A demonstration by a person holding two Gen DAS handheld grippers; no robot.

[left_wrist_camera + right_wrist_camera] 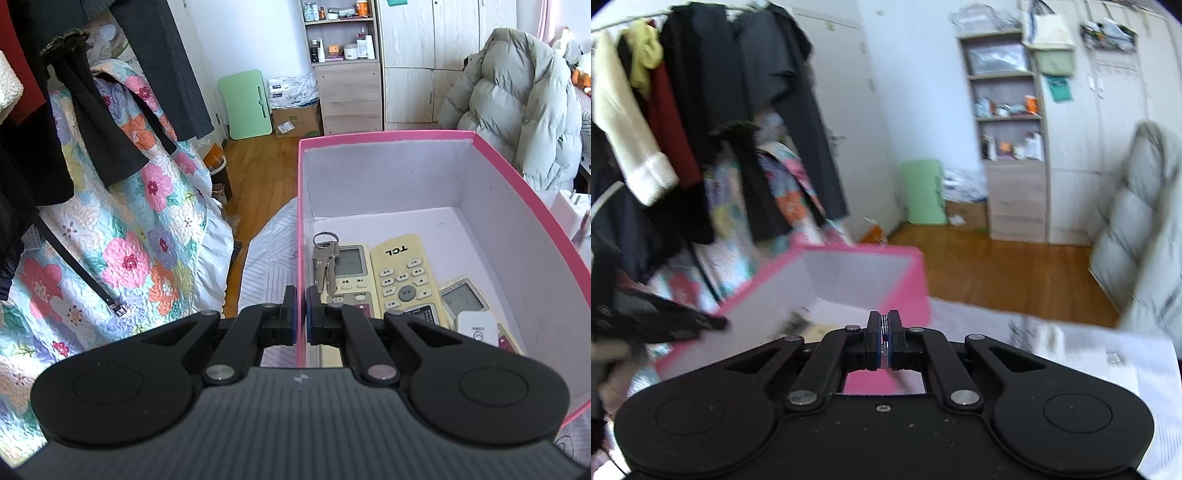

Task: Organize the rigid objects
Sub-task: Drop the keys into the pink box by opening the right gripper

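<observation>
The left gripper [301, 314] has its jaws closed on the near left wall of a pink box [384, 137], one finger outside and one inside, steadying it on a pale bedcover [269, 273]. The right gripper [885, 338] is closed on something thin and metallic, seen only as bright edges between its blue pads; what it is cannot be told, because that view is blurred. It hangs just before the box's near right corner.

Inside the box lie a bunch of keys [325, 258], three cream remote controls, the middle one [404, 273] marked TCL, and a small white device [476, 326]. So most of the sorting looks done. The held piece still has to go in, and some white things remain on the cover to the right.
</observation>
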